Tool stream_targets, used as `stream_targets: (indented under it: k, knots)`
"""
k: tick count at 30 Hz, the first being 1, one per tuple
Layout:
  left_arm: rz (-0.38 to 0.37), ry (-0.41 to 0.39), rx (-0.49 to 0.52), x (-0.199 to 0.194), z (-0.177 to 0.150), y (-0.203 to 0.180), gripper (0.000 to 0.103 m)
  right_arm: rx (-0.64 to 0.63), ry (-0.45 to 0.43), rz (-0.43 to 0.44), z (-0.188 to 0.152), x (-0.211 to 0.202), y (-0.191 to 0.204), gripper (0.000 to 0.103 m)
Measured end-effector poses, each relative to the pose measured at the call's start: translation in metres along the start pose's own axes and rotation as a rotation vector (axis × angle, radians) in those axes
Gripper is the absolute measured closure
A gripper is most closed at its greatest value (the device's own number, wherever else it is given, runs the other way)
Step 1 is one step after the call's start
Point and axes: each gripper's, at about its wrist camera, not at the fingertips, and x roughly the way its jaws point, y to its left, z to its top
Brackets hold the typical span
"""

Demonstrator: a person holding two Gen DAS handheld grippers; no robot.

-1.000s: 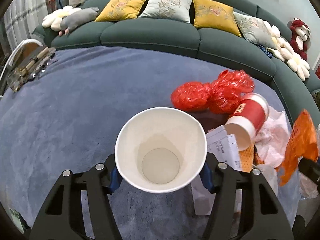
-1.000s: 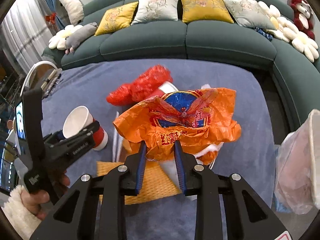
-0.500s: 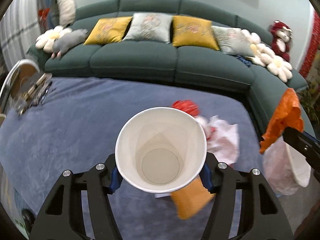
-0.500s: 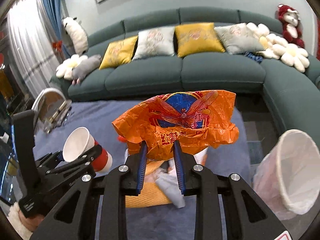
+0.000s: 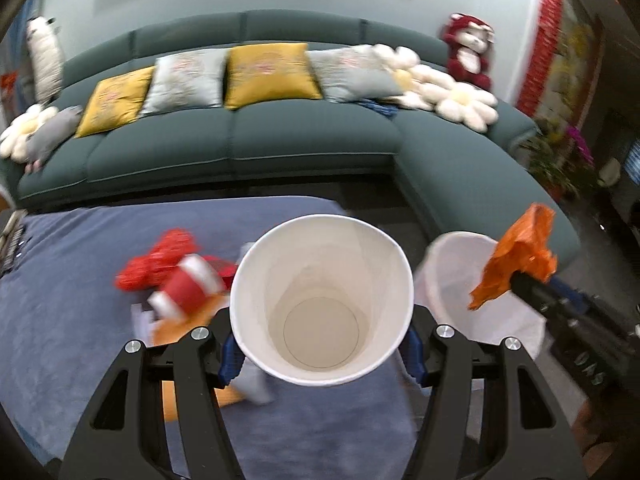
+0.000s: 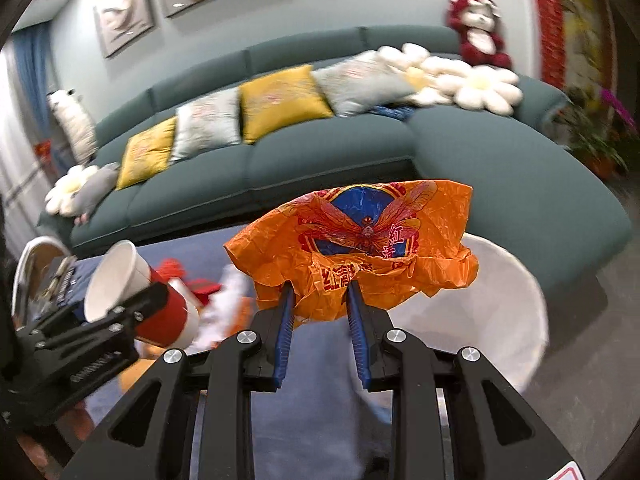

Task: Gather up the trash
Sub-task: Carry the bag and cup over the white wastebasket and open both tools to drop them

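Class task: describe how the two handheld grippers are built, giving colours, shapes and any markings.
Both the left gripper and right gripper have black angular frames with triangular cut-outs, silver round bolts and ribbed blue finger pads. Pale lettering, too blurred to read, marks the side of each body.

The orange plastic bag (image 6: 360, 248) carries red Chinese characters: 红 shows at about three o'clock of its blue dragonfly emblem, and a red row beginning 红 runs at six o'clock. Other characters and the gripper's moulded lettering are too blurred.

litter (image 5: 176, 280) on rug (image 5: 60, 320), sofa (image 5: 240, 148) behind (bin (image 5: 452, 280) right)
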Motion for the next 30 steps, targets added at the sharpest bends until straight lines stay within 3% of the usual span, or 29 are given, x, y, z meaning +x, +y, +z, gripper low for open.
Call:
stream_targets:
  k: [7, 14, 18, 25, 27, 30]
  knots:
    - [-0.101, 0.041, 0.100, 0.035, 0.006, -0.085, 0.044, 0.084, 0.018, -0.081, -0.007, 0.008, -0.078, 0.078]
    - [-0.173, 0.102, 0.152, 0.074, 0.006, -0.146, 0.043, 0.143, 0.051, -0.120, -0.015, 0.026, -0.125, 0.077]
    - [-0.208, 0.190, 0.141, 0.099, 0.007, -0.161, 0.042, 0.147, 0.077, -0.127, -0.018, 0.042, -0.135, 0.077]
    - [-0.316, 0.438, -0.005, 0.156, 0.012, -0.154, 0.039, 0.169, 0.111, -0.117, -0.022, 0.065, -0.144, 0.075]
    - [-0.344, 0.467, -0.053, 0.163, 0.011, -0.147, 0.035, 0.171, 0.117, -0.104, -0.022, 0.069, -0.145, 0.071]
    - [-0.339, 0.451, -0.076, 0.163, 0.013, -0.137, 0.030, 0.163, 0.119, -0.099, -0.021, 0.074, -0.141, 0.066]
